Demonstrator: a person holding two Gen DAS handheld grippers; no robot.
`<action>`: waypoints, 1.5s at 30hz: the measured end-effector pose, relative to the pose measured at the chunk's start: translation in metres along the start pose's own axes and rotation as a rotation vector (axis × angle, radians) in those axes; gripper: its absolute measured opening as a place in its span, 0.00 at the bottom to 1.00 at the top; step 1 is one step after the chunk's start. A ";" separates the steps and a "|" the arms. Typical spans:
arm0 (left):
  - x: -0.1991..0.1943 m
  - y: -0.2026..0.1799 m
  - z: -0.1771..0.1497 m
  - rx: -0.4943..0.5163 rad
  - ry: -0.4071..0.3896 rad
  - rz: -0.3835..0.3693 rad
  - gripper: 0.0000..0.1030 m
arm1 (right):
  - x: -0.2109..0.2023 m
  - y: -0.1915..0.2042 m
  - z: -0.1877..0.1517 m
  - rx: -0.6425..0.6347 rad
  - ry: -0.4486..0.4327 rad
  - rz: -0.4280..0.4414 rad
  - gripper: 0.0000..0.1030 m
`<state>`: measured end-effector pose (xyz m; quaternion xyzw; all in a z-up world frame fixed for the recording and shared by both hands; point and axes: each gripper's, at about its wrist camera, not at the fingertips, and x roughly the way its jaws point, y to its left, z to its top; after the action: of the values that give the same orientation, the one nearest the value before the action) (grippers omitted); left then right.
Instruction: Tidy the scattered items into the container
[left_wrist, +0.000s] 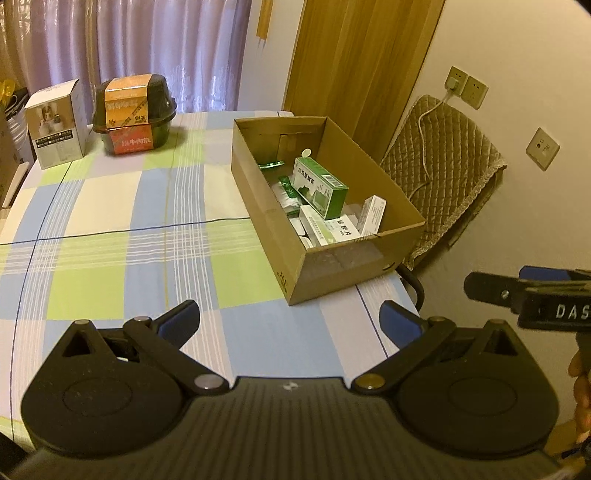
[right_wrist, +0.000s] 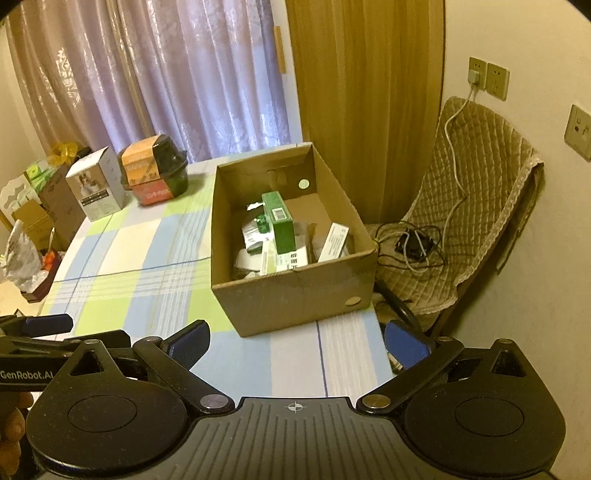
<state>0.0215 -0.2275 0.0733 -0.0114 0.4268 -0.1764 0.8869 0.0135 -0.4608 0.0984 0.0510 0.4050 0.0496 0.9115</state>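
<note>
Left wrist view: one open cardboard box (left_wrist: 354, 266) sits on the far right part of a tabletop (left_wrist: 110, 229) covered by a checked cloth in blue, green and white. Inside the box lie several small packets; three stand out clearly: one green carton (left_wrist: 320, 186) on top, one white carton with green print (left_wrist: 330, 229) nearer, and one narrow white carton (left_wrist: 373, 216) leaning against the right wall. Others beneath are too jumbled to count. At the far left of the tabletop stand two more things, well apart from the box: one white carton (left_wrist: 57, 125) and one dark lidded food bowl (left_wrist: 133, 112) with an orange sleeve. A chair (left_wrist: 443, 166) with a quilted cover stands to the right of the tabletop, holding one tangled cable.

Both tongs hover low over the near edge, pointing toward the box. The left tongs (left_wrist: 290, 325) are spread wide apart and empty. The right tongs (right_wrist: 297, 345) are likewise wide apart, holding nothing.
</note>
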 end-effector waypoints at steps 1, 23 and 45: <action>-0.002 0.000 0.001 -0.003 0.000 0.000 0.99 | 0.000 0.000 -0.001 0.000 0.002 0.002 1.00; -0.020 0.006 -0.001 -0.027 -0.032 0.055 0.99 | -0.007 0.020 -0.005 -0.031 -0.003 0.000 1.00; -0.014 0.003 -0.008 -0.011 -0.020 0.051 0.99 | -0.014 0.019 -0.012 -0.044 0.003 -0.012 1.00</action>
<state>0.0079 -0.2195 0.0782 -0.0073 0.4189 -0.1512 0.8953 -0.0055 -0.4432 0.1030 0.0284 0.4054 0.0532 0.9121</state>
